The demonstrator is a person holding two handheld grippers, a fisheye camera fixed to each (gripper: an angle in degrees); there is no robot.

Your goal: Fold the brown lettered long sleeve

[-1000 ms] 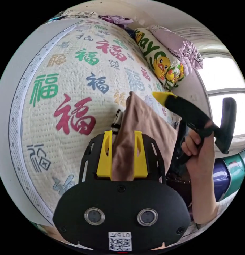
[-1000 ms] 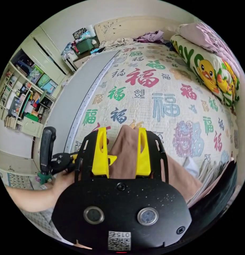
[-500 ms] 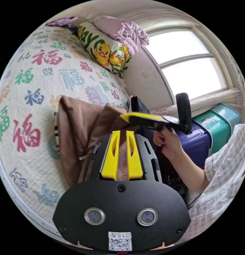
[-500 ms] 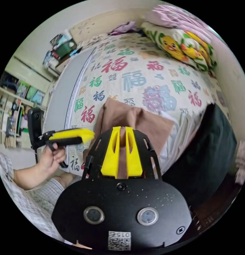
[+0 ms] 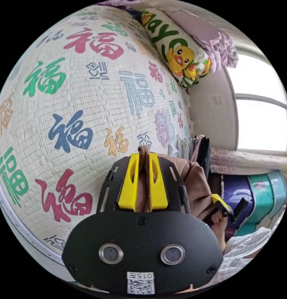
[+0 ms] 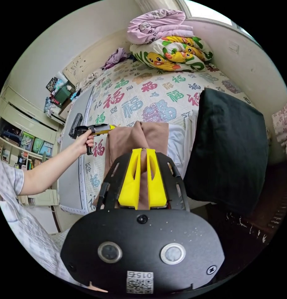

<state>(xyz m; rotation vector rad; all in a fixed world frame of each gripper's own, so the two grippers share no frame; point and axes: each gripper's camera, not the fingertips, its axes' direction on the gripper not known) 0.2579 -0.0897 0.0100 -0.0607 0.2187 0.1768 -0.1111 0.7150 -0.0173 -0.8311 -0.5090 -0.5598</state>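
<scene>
Left tongs, centre of left gripper view: jaws nearly closed, clamped on brown long sleeve. Right tongs, centre of right gripper view: also pinching it w/ both jaws; garment over bed.

Right tongs: jaws closed on a fold of the brown long sleeve, which spreads ahead over the patterned bed cover. Left tongs, hand-held, touch its far-left edge. Black cushion to the right.
</scene>
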